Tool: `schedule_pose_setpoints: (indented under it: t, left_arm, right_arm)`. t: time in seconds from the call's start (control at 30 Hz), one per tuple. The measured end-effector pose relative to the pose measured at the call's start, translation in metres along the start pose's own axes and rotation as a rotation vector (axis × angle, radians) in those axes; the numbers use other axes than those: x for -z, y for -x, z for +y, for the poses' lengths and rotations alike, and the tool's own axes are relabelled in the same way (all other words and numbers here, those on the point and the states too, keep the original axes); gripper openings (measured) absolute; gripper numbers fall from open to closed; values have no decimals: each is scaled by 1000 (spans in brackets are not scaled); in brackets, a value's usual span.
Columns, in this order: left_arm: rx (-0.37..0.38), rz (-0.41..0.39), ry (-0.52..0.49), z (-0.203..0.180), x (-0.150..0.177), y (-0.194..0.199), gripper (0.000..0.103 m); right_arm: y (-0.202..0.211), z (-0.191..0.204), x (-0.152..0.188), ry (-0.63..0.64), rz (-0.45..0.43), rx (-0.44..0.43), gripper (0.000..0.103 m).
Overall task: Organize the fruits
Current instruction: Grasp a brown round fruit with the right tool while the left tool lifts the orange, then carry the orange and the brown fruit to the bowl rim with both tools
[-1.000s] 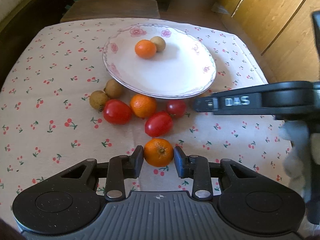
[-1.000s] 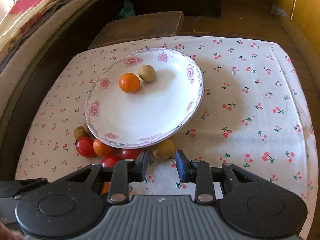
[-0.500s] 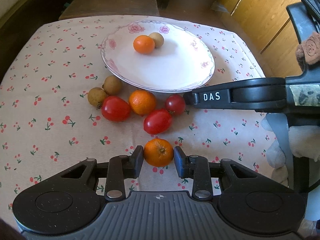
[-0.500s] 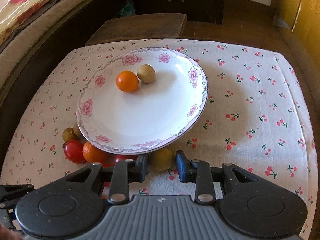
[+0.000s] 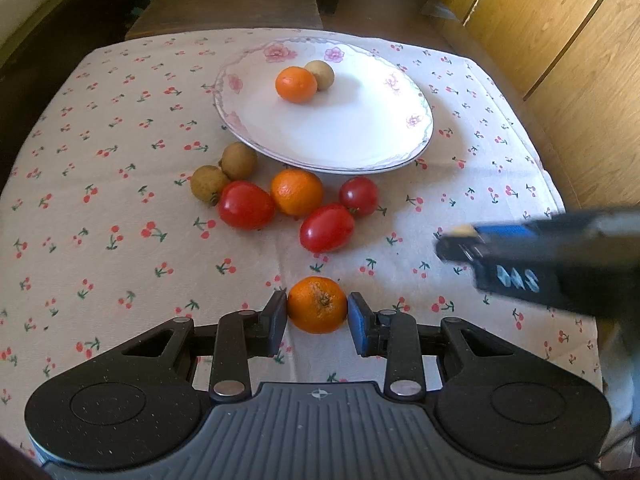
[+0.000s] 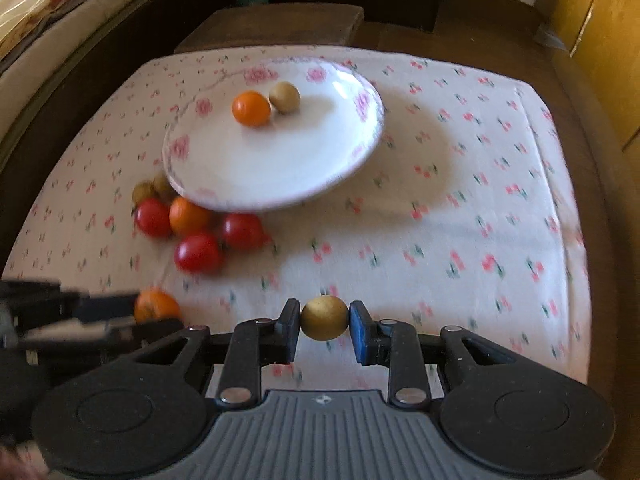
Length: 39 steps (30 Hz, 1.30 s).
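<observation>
My right fingers pinched the small round tan longan, the white floral plate lying ahead-left; left fingers clasped a small mandarin.

Both wrist views look down, sharing plate

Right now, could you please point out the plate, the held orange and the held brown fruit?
plate [image 5: 420, 148]: left wrist view, bare near rim.
held orange [image 5: 317, 310]: left wrist view, its middle.
held brown fruit [image 6: 324, 317]: right wrist view, its middle.
</observation>
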<state>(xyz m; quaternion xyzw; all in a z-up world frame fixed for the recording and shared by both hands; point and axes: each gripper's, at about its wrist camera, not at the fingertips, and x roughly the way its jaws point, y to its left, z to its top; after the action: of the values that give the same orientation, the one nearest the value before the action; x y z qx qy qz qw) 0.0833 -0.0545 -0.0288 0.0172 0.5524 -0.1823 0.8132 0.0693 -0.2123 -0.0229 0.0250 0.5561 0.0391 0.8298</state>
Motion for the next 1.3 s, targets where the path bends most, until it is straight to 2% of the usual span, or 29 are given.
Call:
schedule_pose_setpoints:
  t: [0.23, 0.4, 0.6, 0.9, 1.3]
  left_arm:
    - [-3, -2, 2, -6, 0, 3, 41]
    - [-49, -2, -37, -13, -4, -6, 43]
    - [-67, 17, -74, -20, -1, -13, 46]
    - [-106, 21, -122, -27, 4, -11, 41]
    - [-100, -51, -116, -29, -4, 12, 41]
  right_arm:
    - [11, -2, 22, -1, 22, 9, 28]
    - [5, -5, 22, 5, 38, 10, 29]
    - [-4, -5, 18, 9, 46, 7, 29]
    - [-1, -2, 22, 46, 45, 15, 28]
    - [17, 5, 15, 52, -12, -17, 28]
